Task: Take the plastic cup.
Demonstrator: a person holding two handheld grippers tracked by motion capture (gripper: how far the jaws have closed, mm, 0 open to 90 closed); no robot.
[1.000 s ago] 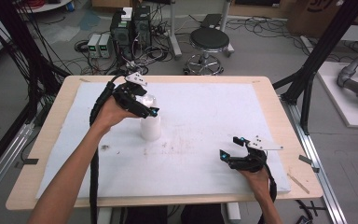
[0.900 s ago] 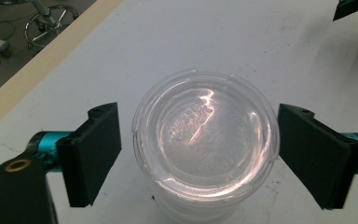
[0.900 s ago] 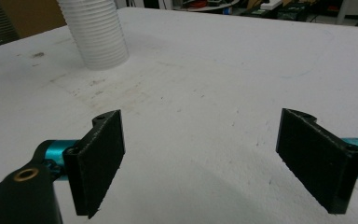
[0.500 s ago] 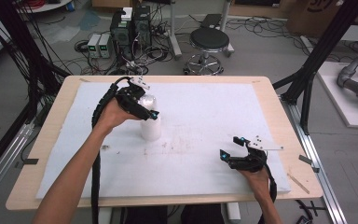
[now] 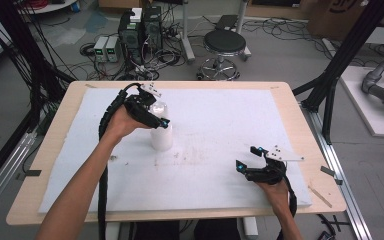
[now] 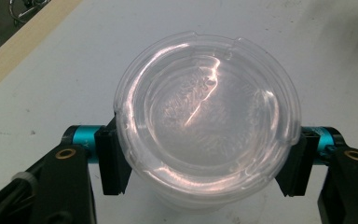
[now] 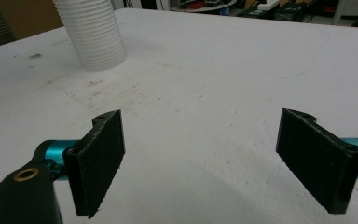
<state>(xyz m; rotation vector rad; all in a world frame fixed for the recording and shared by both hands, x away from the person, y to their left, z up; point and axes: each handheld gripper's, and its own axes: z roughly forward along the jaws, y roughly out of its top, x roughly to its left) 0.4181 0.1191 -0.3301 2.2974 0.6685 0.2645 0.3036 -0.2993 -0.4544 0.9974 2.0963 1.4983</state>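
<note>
Left gripper view: left tongs have just been closing, pads now pressing both sides of the clear lidded cup, upright on white surface. Right tongs at 5 o'clock, wide, empty.

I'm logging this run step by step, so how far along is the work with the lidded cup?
Done: the left hand-held gripper has reached the white ribbed cup, and its jaws have just been closing, the pads now against the clear lid on both sides. In hand: the grip on that lid. Left: the lid sits on the cup, which stands on the white mat. The right hand-held gripper rests open, apart.
</note>
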